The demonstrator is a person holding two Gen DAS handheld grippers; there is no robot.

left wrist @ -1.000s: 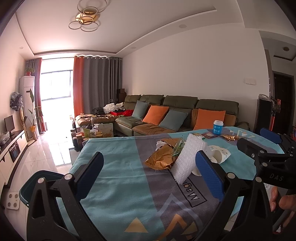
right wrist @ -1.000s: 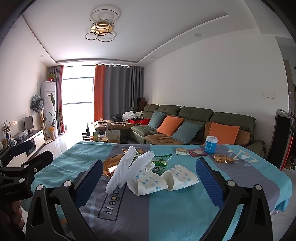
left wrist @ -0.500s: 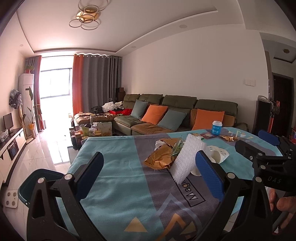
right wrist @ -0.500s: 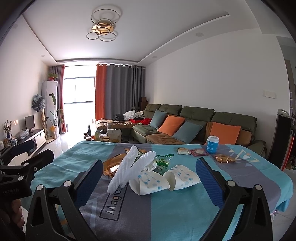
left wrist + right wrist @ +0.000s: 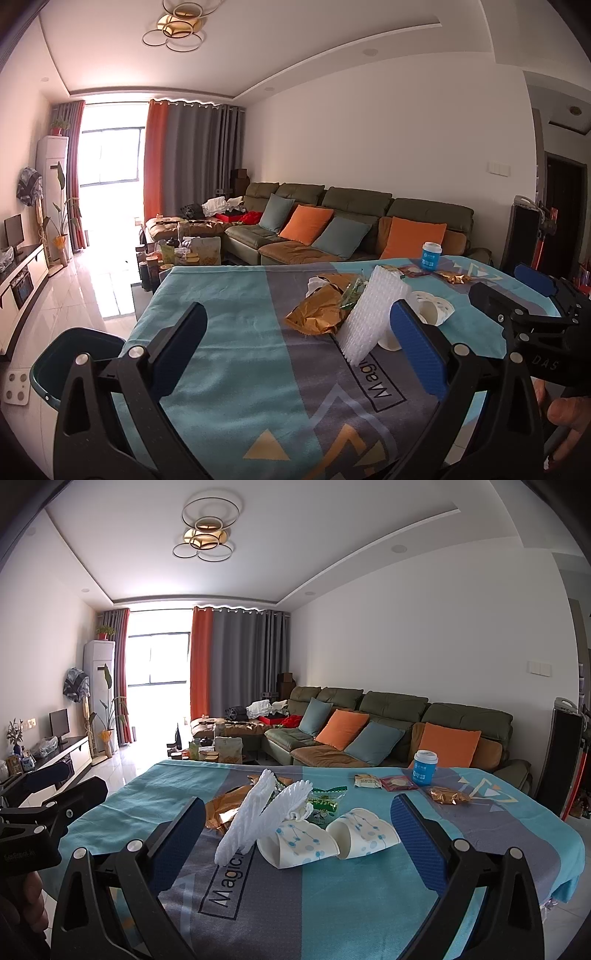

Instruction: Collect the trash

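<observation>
Both tools hover above the near edge of the table (image 5: 369, 904), empty: the left gripper (image 5: 295, 347) has its jaws spread wide, and so does the right gripper (image 5: 295, 834). The trash sits in a loose heap near the middle of the cloth, at about twelve o'clock from the right gripper: a white foam net (image 5: 255, 816) leaning upright against two squashed paper cups (image 5: 299, 845), with a gold foil wrapper (image 5: 317, 310) and a green snack packet (image 5: 325, 801) touching behind. More wrappers and a blue cup (image 5: 424, 768) lie further off at one o'clock. The dark bin (image 5: 70, 362) stands on the floor at nine o'clock from the left gripper, beside the table's corner. The likely trouble is the heap itself: the foam net is springy and merely propped, so a nudge could topple it, and a light cup could skid away across the cloth instead of being pinched.
</observation>
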